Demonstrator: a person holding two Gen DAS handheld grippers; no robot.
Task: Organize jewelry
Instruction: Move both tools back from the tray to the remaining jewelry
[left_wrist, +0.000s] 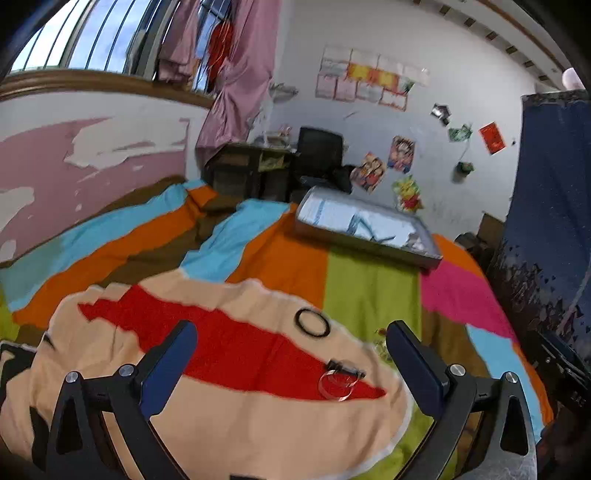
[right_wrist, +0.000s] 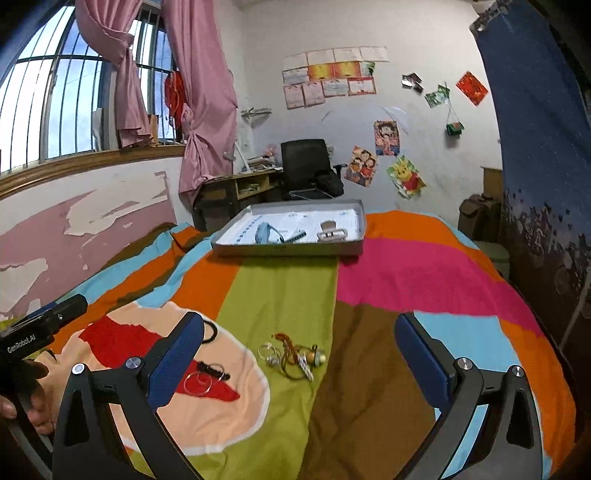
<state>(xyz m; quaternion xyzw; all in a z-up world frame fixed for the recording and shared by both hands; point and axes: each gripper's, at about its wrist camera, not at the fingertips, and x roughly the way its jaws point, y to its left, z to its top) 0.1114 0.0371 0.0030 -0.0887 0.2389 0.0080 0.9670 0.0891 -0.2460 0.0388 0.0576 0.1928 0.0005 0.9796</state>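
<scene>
On the bed's colourful blanket lie a black ring-shaped band (left_wrist: 312, 322), a clear bangle with a black clip (left_wrist: 338, 380) and a small pile of rings, cord and metal charms (right_wrist: 295, 359). In the right wrist view the bangle (right_wrist: 203, 380) is half hidden behind my left finger, and the black band (right_wrist: 210, 331) peeks out above it. A shallow grey box (right_wrist: 291, 249) further back holds a blue item, a dark comb-like piece and a silvery clip. My left gripper (left_wrist: 291, 343) is open above the bangle. My right gripper (right_wrist: 299, 343) is open above the pile.
A person's hand (right_wrist: 22, 398) holds the left gripper's handle at the left edge. Behind the bed stand a wooden desk (right_wrist: 236, 188) and a black chair (right_wrist: 306, 166). A blue patterned hanging (right_wrist: 546, 184) borders the right side. A barred window and pink curtains are at left.
</scene>
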